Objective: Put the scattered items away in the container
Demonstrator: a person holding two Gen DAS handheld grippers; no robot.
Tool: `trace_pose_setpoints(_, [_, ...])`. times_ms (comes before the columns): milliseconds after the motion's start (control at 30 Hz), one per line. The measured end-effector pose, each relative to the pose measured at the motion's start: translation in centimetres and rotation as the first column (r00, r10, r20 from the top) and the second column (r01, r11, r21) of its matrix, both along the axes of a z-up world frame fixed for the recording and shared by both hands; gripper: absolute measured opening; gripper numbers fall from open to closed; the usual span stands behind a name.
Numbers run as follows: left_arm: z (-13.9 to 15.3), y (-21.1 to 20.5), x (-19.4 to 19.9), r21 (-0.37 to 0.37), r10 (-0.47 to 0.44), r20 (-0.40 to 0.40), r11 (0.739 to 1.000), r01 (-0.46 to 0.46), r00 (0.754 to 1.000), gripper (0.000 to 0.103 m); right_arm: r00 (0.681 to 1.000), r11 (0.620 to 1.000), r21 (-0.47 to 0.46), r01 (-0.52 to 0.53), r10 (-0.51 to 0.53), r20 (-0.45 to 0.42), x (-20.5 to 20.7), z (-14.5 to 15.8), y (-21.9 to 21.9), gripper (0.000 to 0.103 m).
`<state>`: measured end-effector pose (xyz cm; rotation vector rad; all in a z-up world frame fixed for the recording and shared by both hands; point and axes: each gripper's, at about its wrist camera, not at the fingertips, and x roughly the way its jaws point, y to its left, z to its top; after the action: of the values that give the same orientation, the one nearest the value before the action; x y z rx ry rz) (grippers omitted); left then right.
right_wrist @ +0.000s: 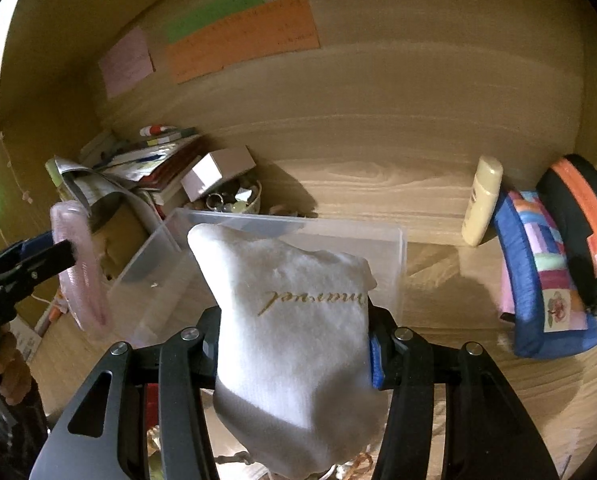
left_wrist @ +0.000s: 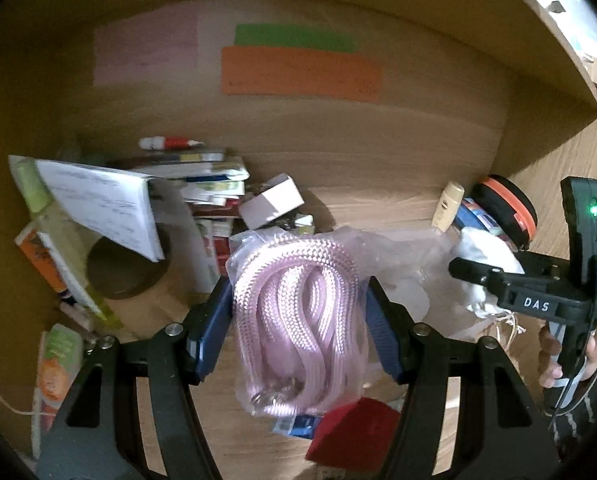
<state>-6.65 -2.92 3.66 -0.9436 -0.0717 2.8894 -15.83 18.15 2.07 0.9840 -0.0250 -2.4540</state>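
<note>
My left gripper point(left_wrist: 298, 316) is shut on a clear bag of coiled pink cord point(left_wrist: 298, 312), held above the wooden desk; it also shows at the left of the right wrist view point(right_wrist: 80, 268). My right gripper point(right_wrist: 294, 332) is shut on a white cloth pouch point(right_wrist: 294, 328) with gold script, seen in the left wrist view point(left_wrist: 484, 264) too. A clear plastic container point(right_wrist: 394, 272) sits on the desk just beyond the pouch, between the two grippers.
A pile of books, papers and a white box point(left_wrist: 272, 200) lies at the back left. A cream bottle point(right_wrist: 482, 200), a patchwork pouch point(right_wrist: 538, 276) and a black-orange case point(right_wrist: 582, 216) lean at the right. A red box point(left_wrist: 354, 436) lies below the left gripper.
</note>
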Motion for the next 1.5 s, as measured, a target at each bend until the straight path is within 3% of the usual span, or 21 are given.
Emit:
trace_pose_setpoints(167, [-1.1, 1.8, -1.6, -0.022, -0.049, 0.017, 0.999, 0.049, 0.999, 0.063, 1.0, 1.0, -0.004, -0.024, 0.024, 0.007, -0.2, -0.5, -0.1, 0.047])
trace_pose_setpoints(367, [-3.3, 2.0, -3.5, -0.015, -0.045, 0.091, 0.999, 0.046, 0.995, 0.06, 0.998, 0.998, 0.027, -0.05, 0.048, 0.048, -0.4, -2.3, -0.8, 0.047])
trace_pose_setpoints(633, [-2.8, 2.4, -2.4, -0.037, -0.057, 0.068, 0.998, 0.06, 0.996, 0.061, 0.995, 0.998, 0.031, -0.06, 0.057, 0.087, -0.9, -3.1, -1.0, 0.05])
trace_pose_setpoints(900, [-2.7, 1.9, -1.1, -0.047, -0.043, 0.069, 0.998, 0.047, 0.997, 0.076, 0.991, 0.996, 0.058, -0.074, 0.067, 0.118, -0.9, -3.5, -1.7, 0.053])
trace_pose_setpoints(1167, [-2.0, 1.1, 2.0, -0.058, -0.028, 0.063, 0.998, 0.032, 0.998, 0.086, 0.991, 0.993, 0.073, -0.088, 0.08, 0.112, -0.4, -3.0, -2.3, 0.067])
trace_pose_setpoints(1267, [-1.9, 0.9, 3.5, -0.076, -0.025, 0.068, 0.997, 0.03, 0.997, 0.095, 0.991, 0.993, 0.08, -0.087, 0.078, 0.108, 0.0, -2.7, -2.4, 0.069])
trace_pose_setpoints(1500, [-2.3, 0.6, 7.3, -0.09, -0.03, 0.093, 0.995, 0.038, 0.995, 0.096, 0.993, 0.994, 0.083, -0.075, 0.067, 0.101, 0.9, -2.5, -2.2, 0.069])
